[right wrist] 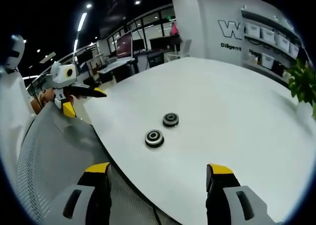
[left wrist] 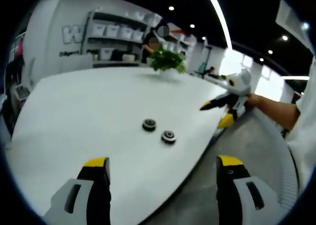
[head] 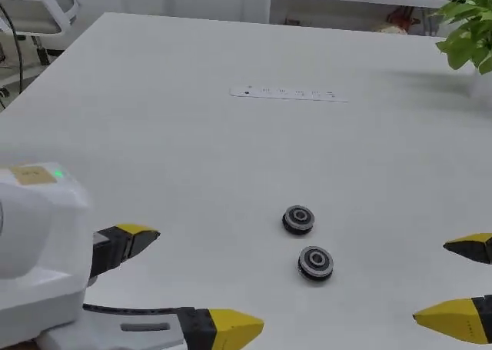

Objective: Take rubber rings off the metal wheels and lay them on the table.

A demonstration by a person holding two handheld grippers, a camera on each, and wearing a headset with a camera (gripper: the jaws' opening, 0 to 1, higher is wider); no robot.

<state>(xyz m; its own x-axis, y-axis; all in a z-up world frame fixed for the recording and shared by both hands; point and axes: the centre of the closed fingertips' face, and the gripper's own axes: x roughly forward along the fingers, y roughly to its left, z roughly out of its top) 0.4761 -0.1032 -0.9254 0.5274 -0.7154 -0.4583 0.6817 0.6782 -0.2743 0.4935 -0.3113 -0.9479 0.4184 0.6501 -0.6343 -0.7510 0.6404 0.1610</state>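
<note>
My left hand-held gripper hangs over the front edge of the white tabletop, toward its left end. Its yellow-tipped black jaws are spread wide with nothing between them. I take it that it waits open so it can close on a wheel and steady it. To its right, near the middle of the front edge, the two task pieces lie flat, just beside each other without touching. They are the farther small round metal wheel and the nearer small round metal wheel, which is set a little right of it and closer to the front edge. Each looks to carry its black rubber ring around the rim, so I judge that no ring is off yet. Further right along the front edge, my right hand-held gripper is likewise agape and empty. The wheels sit between the two, apart from both. In each gripper view they lie ahead, about centred between that hand-held gripper's jaws, so both seem aimed at them.
</note>
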